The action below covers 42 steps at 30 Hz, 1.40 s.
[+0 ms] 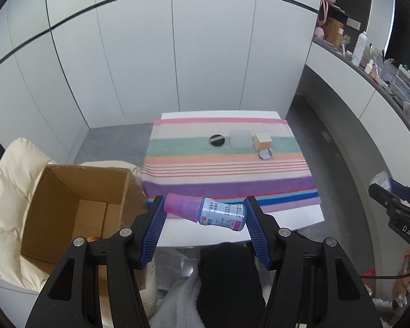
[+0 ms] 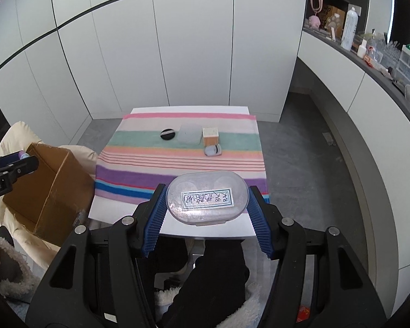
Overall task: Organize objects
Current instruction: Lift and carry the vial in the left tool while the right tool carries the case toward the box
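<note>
I have the small pink-capped bottle [image 1: 205, 211] clamped sideways in my left gripper [image 1: 205, 213], held above the table's near edge just right of the open cardboard box [image 1: 68, 207]. My right gripper [image 2: 207, 201] is closed on the clear oval case [image 2: 207, 197] with its handwritten label. Far on the striped cloth [image 2: 177, 164] lie a black disc [image 2: 167, 134], a frosted square lid [image 2: 189, 134], a wooden cube [image 2: 211, 136] and a small round piece [image 2: 213, 151].

- White wall panels [image 2: 194, 54] with dark seams stand behind the worktop.
- Grey floor [image 2: 300, 164] lies to the right.
- A long shelf [image 2: 369, 65] carries a white bottle [image 2: 349, 28] and other clutter.
- A cream cushion [image 1: 11, 191] sits at left.
</note>
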### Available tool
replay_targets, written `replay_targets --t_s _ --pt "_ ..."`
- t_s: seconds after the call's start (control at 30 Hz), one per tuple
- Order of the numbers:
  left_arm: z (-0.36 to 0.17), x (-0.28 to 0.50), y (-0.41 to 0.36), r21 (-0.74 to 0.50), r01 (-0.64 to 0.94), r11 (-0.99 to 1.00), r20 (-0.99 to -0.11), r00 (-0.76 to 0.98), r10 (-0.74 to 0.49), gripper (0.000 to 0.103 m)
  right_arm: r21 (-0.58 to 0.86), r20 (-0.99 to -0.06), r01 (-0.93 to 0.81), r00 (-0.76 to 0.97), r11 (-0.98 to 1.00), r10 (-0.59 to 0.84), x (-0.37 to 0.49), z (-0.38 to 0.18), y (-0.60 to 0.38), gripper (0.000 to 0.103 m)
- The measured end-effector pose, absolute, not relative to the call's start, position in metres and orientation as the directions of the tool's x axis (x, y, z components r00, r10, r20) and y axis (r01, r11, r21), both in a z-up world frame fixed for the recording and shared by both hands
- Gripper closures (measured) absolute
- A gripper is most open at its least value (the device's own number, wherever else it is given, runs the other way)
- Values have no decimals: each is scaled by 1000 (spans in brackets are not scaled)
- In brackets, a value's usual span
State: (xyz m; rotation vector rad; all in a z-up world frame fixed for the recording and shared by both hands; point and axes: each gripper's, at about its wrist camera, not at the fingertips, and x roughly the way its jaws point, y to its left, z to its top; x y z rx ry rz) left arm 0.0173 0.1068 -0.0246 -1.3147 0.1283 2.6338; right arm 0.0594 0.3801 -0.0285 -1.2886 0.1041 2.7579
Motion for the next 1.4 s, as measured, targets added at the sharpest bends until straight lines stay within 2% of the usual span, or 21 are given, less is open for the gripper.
replay_targets --t_s 0.5,0.83,1.4 --pt "-39 11 59 -12 -112 -994 -814 -576 75 44 10 -790 -70 -612 -998 35 49 -40 353 42" --pt "-52 25 -10 -4 35 -999 -822 -569 -17 44 6 -797 123 -598 -992 -79 29 -48 278 42" --pt "-84 64 -141 -3 290 -957 -852 -502 -150 44 38 -816 479 -492 -877 -303 15 -68 90 42"
